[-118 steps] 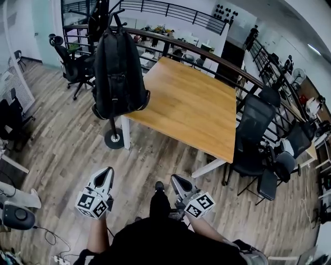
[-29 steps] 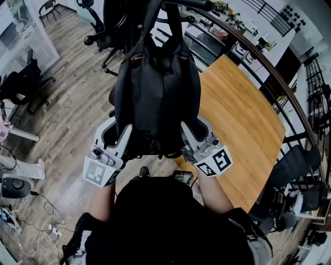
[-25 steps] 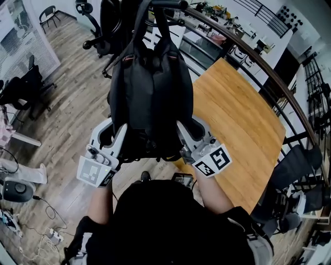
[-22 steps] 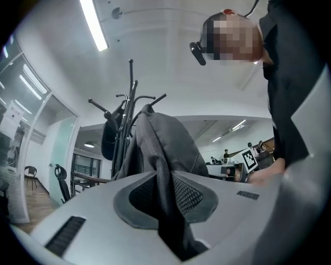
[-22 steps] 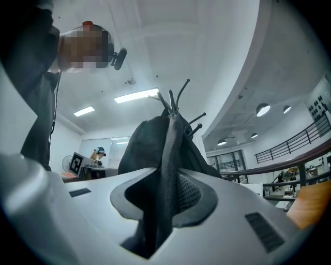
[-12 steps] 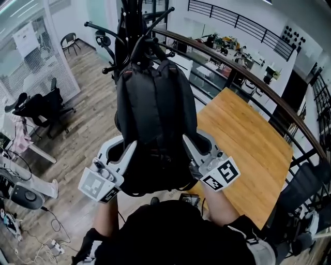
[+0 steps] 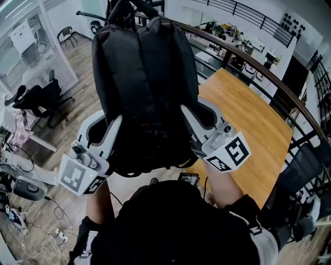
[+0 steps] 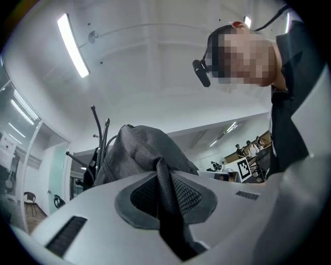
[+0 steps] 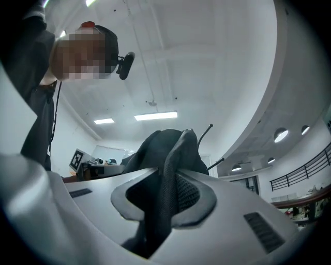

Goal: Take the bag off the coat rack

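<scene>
Bag [image 7: 145,77] hanging at upper centre of frame, its top just below rack [image 7: 125,9]. Left gripper [image 7: 105,127] and right gripper [image 7: 198,116], jaws having just been closing, each pinching fold of bag fabric at bag's lower sides.

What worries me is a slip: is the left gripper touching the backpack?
Touching. The left gripper view shows the left gripper, jaws just closed in, pinching a fold of the backpack between its pads.
</scene>
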Available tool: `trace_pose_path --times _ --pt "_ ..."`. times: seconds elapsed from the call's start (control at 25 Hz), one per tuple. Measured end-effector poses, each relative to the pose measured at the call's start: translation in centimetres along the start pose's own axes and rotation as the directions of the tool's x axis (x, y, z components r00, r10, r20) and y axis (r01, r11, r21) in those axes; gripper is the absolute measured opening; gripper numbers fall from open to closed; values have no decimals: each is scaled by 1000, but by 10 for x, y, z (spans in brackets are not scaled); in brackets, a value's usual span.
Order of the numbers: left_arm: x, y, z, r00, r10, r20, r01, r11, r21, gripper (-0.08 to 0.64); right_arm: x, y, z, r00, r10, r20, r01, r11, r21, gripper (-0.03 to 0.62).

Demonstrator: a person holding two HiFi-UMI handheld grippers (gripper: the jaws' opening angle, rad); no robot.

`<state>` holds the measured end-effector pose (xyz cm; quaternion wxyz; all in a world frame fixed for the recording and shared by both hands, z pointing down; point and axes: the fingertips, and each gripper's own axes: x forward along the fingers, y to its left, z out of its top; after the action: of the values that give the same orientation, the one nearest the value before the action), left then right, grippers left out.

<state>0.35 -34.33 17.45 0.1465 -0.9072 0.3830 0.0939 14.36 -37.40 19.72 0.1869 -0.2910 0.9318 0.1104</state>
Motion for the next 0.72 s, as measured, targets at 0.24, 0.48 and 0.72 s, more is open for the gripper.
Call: trace_pose_path --times 0.24,0.48,0.72 --pt "-12 -24 10 999 20 -28 -19 999 29 61 -17 20 17 1000 -11 -15 11 1000 -19 92" --pt "-32 -63 -15 994 41 -104 -45 998 -39 60 -61 40 2 997 -27 -69 30 999 39 91" --pt "-59 -92 -70 970 63 -235 -95 988 -124 60 -99 63 -46 985 -63 -162 81 991 106 89"
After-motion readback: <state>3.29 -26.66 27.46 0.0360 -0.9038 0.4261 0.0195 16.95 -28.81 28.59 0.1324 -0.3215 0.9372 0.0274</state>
